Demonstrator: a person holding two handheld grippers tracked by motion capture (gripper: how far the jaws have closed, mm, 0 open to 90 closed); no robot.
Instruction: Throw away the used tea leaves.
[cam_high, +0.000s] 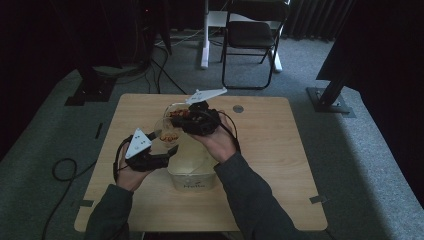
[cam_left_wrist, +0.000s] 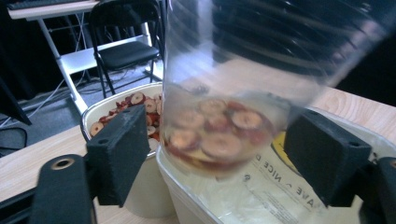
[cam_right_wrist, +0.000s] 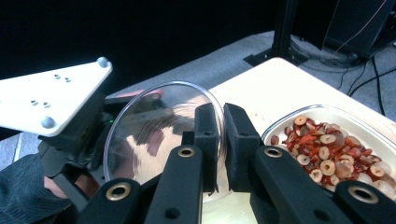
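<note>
Clear plastic cup (cam_left_wrist: 233, 79), round, dried red slices at bottom, over white tub (cam_left_wrist: 280, 196); right hand-held gripper (cam_right_wrist: 223, 140) clamped on rim; left hand-held gripper (cam_left_wrist: 229, 154) jaws apart around base, not touching; ceramic bowl (cam_right_wrist: 280, 128) at 3 o'clock.

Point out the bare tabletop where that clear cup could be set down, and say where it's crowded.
Free: the table's right side beyond the right gripper, and the near left corner. Crowded: the middle, where the clear cup, the bowl of red slices, the white tub and the left gripper cluster.
</note>
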